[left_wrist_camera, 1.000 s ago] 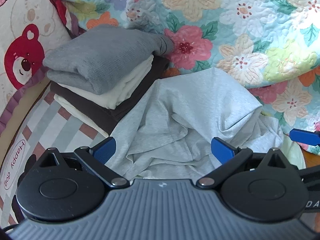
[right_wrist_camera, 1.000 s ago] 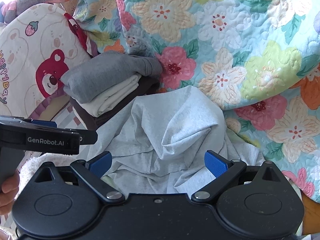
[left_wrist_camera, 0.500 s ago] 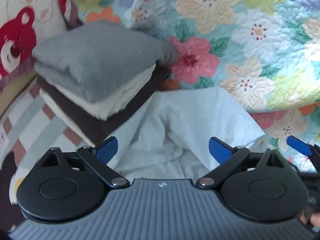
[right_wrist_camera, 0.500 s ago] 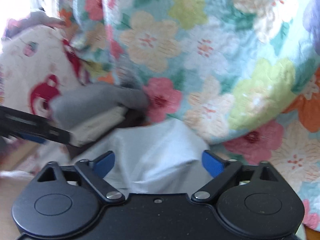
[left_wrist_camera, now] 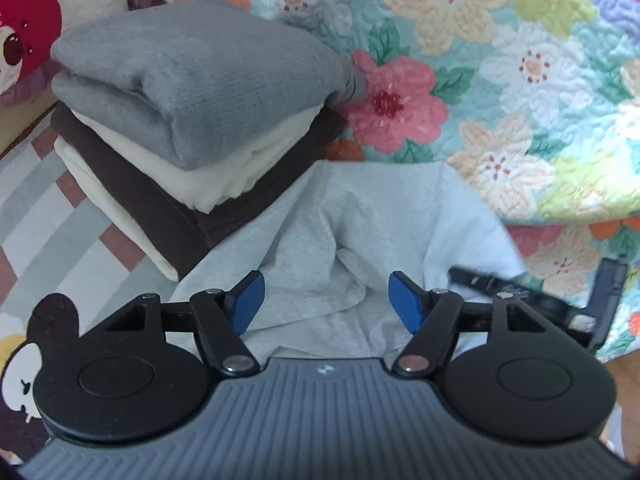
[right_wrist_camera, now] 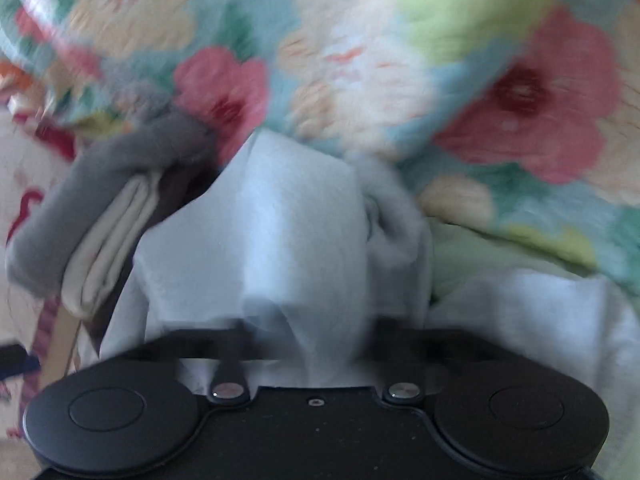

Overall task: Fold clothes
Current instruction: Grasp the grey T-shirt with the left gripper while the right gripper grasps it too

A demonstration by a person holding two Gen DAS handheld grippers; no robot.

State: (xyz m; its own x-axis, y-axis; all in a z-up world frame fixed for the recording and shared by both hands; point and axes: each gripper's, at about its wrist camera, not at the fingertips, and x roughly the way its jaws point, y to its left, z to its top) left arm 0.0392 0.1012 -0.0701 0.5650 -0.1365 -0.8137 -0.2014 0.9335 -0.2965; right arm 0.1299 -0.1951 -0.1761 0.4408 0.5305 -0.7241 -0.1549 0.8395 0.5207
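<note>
Crumpled grey garment [left_wrist_camera: 360, 240], peak seemingly toward quilt [left_wrist_camera: 520, 80]

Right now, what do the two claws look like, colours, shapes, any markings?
The left claw has a ribbed blue-grey body with a small white logo, two round black discs, black linkage arms with silver rivets, and blue pads. The right claw has a smooth black body with the same two discs and silver rivets; its fingers are blurred, so their pad colour cannot be told.

Light: soft, even daylight, bright | Left view: sharp, fisheye-bent edges | Right view: heavy motion blur throughout
</note>
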